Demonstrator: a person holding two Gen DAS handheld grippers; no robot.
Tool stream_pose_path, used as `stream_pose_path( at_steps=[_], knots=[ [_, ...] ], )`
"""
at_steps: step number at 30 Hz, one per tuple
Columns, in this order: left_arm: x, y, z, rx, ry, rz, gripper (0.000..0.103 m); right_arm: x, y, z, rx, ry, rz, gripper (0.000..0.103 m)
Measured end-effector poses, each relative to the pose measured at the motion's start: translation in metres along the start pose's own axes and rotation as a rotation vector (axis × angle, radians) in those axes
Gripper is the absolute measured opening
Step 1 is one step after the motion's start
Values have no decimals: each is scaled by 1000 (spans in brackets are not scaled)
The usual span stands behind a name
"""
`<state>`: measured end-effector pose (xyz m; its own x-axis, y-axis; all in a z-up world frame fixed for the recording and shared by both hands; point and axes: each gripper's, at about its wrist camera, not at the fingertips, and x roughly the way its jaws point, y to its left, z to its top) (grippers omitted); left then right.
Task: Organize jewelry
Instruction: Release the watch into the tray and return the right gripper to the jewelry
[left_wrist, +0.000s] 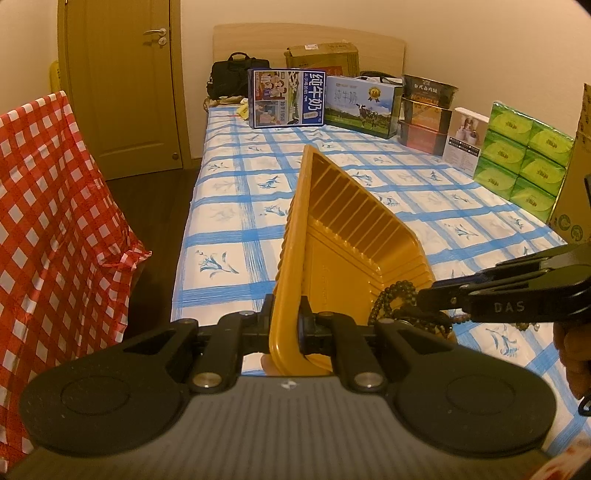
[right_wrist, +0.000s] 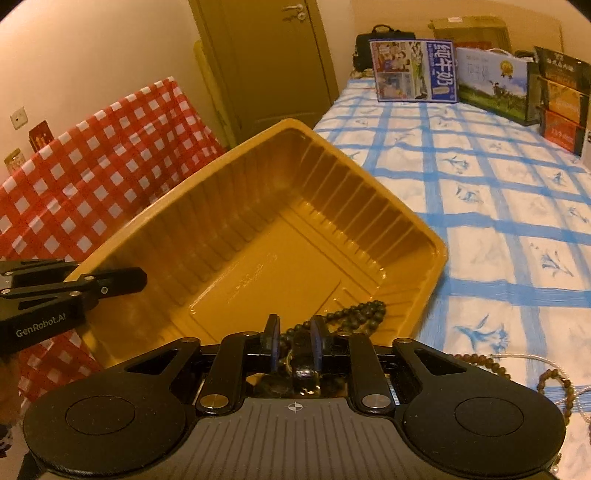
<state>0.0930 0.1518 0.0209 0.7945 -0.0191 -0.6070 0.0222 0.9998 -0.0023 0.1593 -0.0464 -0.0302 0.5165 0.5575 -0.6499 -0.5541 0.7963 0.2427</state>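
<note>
The left gripper (left_wrist: 284, 325) is clamped on the rim of the yellow tray (right_wrist: 258, 236), holding it tilted above the bed (right_wrist: 498, 206). The right gripper (right_wrist: 293, 341) stands parted around a dark bead string (right_wrist: 354, 314) draped over the tray's near edge. More beads (right_wrist: 554, 384) lie on the bedsheet nearby.

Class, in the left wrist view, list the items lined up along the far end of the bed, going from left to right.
Black fabric bag → blue cardboard milk carton → green-and-white cow-print milk box → stacked dark noodle bowls → small white box → green tissue packs.
</note>
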Motion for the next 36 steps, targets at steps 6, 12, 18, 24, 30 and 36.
stream_pose_path(
  at_steps=[6, 12, 18, 24, 30, 36],
  knots=[
    [0, 0, 0, -1, 0, -1, 9, -26, -16, -7, 27, -52, -47, 36],
    [0, 0, -1, 2, -3, -1, 9, -62, -52, -35, 79, -84, -173, 38],
    [-1, 0, -1, 7, -2, 1, 9, -94, -96, -74, 162, -78, -325, 38],
    [-2, -1, -1, 9, -1, 2, 9, -117, -131, -100, 232, -68, -417, 38],
    [-2, 0, 0, 15, 0, 3, 9, -128, -149, -115, 265, -81, -467, 38],
    [-2, 0, 0, 15, 1, 3, 9, -129, -165, -114, 275, -108, -518, 38]
  ],
)
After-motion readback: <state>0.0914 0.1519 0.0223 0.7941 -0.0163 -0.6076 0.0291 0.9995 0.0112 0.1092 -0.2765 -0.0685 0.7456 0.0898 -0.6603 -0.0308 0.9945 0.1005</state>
